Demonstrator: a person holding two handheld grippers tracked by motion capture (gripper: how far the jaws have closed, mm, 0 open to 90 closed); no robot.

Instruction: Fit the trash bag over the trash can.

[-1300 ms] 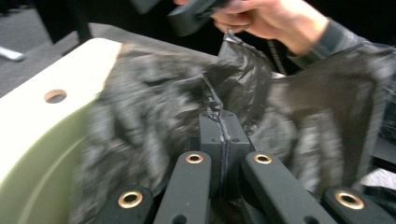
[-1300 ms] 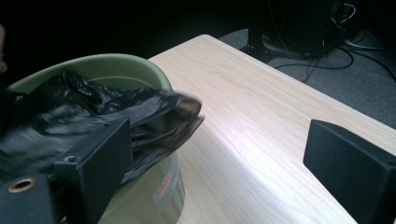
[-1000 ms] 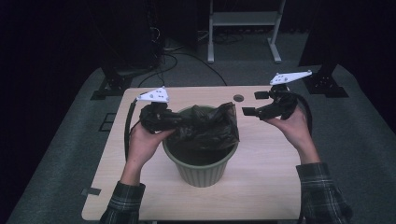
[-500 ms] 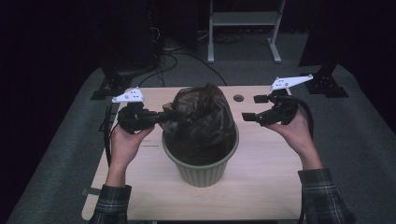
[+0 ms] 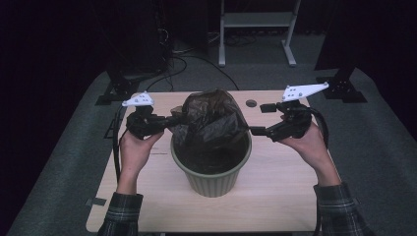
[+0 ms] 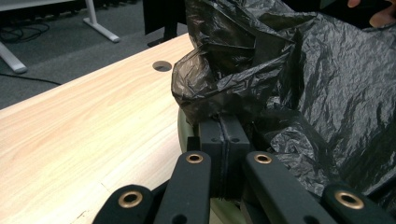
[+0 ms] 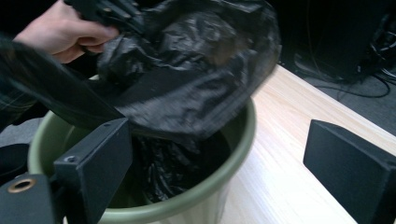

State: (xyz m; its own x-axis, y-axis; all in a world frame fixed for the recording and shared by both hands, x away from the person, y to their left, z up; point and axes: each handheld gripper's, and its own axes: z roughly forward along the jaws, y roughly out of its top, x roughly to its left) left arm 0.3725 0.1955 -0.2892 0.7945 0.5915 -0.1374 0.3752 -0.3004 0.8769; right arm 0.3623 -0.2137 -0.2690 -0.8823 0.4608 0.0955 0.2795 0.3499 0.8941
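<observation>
Left gripper view: left gripper (image 6: pixel 224 135) clamps black bin bag (image 6: pixel 289 79). High view: bag bulges above green bin (image 5: pixel 211 172); right gripper (image 5: pixel 255 131) gapes empty at 3 o'clock.

bag (image 5: pixel 212 120): black | bin (image 5: pixel 211 179): olive green | table (image 5: pixel 280 182): pale wood

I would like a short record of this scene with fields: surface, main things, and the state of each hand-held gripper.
surface: wooden table
bin: green bin, upright on the table
bag: black plastic bag, bunched over the bin's mouth, partly inside
left hand-held gripper: shut on an edge of the bag
right hand-held gripper: open, jaws apart beside the bin's rim, holding nothing
</observation>
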